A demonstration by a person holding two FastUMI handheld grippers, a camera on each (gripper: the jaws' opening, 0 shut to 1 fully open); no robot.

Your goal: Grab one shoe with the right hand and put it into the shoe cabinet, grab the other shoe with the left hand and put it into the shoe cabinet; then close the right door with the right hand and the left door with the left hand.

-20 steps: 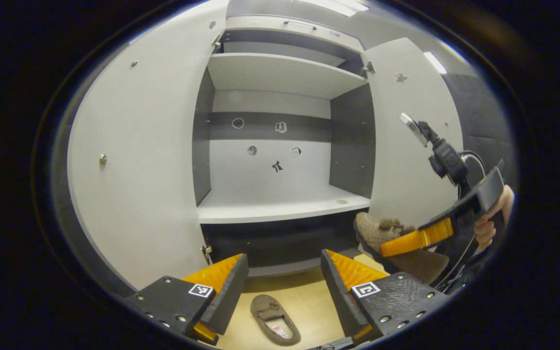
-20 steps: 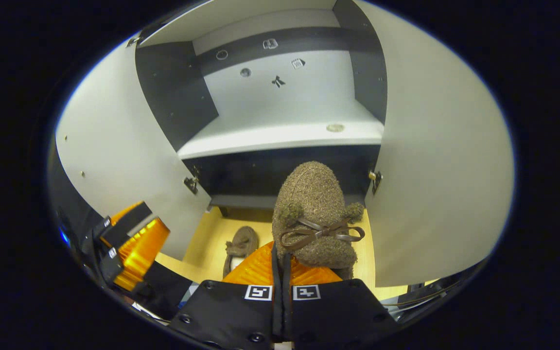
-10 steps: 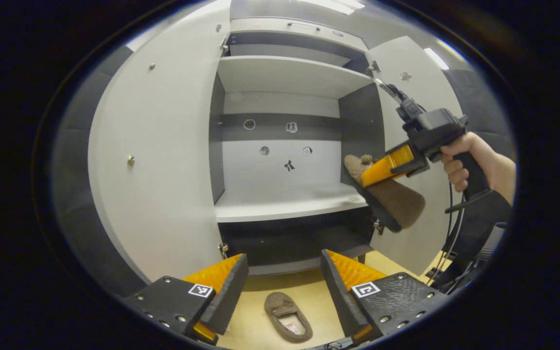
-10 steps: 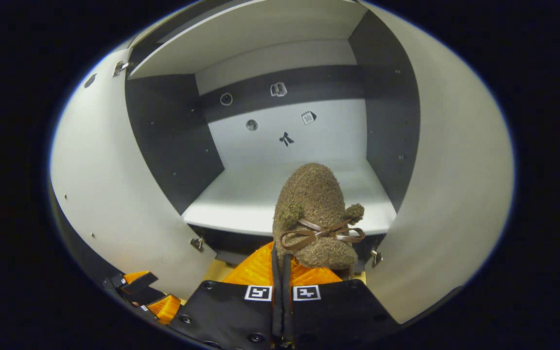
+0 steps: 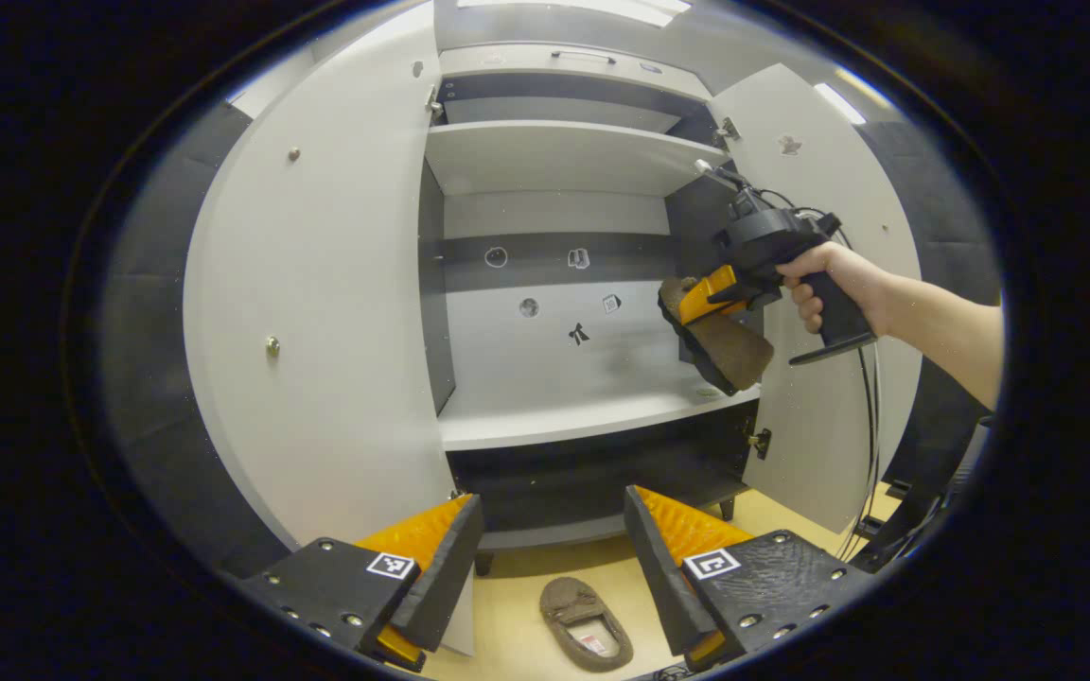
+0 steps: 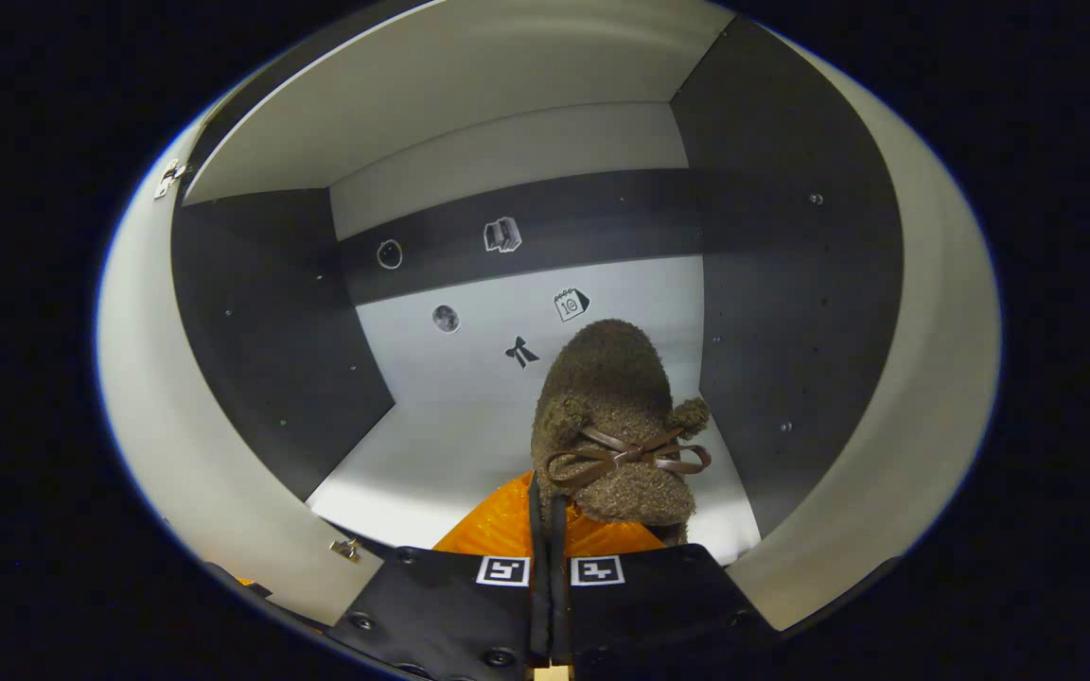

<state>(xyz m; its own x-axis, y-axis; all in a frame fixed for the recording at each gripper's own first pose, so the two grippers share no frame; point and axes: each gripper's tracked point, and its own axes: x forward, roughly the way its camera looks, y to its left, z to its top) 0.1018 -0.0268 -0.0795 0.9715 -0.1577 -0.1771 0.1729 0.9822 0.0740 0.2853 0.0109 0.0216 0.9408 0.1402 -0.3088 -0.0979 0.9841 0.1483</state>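
In the right gripper view, my right gripper [image 6: 545,506] is shut on the heel end of a fuzzy brown shoe [image 6: 613,416] with a thin bow. The shoe's toe points into the open shoe cabinet, above the pale middle shelf [image 6: 431,463]. The left gripper view shows the same right gripper [image 5: 701,305], held by a hand, with that shoe [image 5: 727,348] hanging tilted above the shelf [image 5: 583,421] at the cabinet's right side. My left gripper [image 5: 553,503] is open and holds nothing. The other brown shoe [image 5: 587,624] lies on the floor below it, in front of the cabinet.
Both cabinet doors stand wide open: the left door [image 5: 318,331] and the right door [image 5: 824,407]. An upper shelf [image 5: 554,151] sits above the middle one. A dark bottom compartment [image 5: 592,473] lies under the shelf. A cable [image 5: 871,445] hangs from the right gripper.
The right gripper has carried its shoe up from near the floor and forward into the cabinet opening, over the middle shelf. The left gripper stayed open and drew back slightly.
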